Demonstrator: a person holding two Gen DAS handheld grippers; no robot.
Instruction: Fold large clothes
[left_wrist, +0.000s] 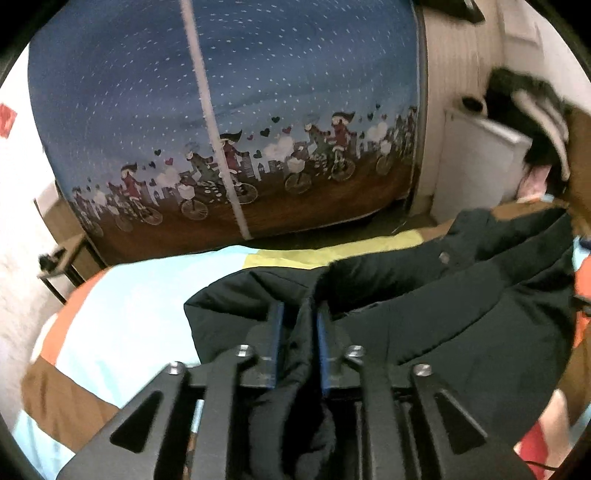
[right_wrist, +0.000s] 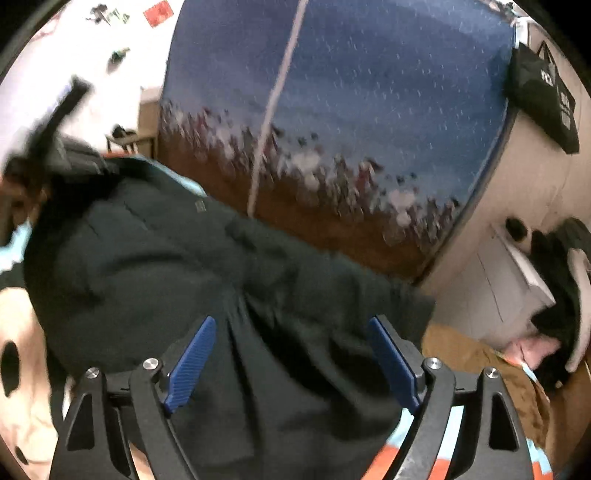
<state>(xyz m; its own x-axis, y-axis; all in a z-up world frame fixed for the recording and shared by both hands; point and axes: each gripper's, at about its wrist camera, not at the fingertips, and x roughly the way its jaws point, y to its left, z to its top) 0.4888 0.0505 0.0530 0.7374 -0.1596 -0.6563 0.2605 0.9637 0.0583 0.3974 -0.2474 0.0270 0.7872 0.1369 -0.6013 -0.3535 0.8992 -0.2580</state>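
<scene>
A: Where is the dark green padded coat (left_wrist: 424, 295)?

B: On the colour-block quilt (left_wrist: 122, 314). A fold of it is bunched between the narrow jaws of the left gripper (left_wrist: 300, 345), pads seemingly touching it. It lies under the right gripper (right_wrist: 291, 354), whose jaws stand wide, pinching nothing.

A: What is advised?

B: The fold should be laid flat and smoothed before release.

spread hand-held gripper (right_wrist: 291, 325) over dark jacket (right_wrist: 155, 251).
</scene>
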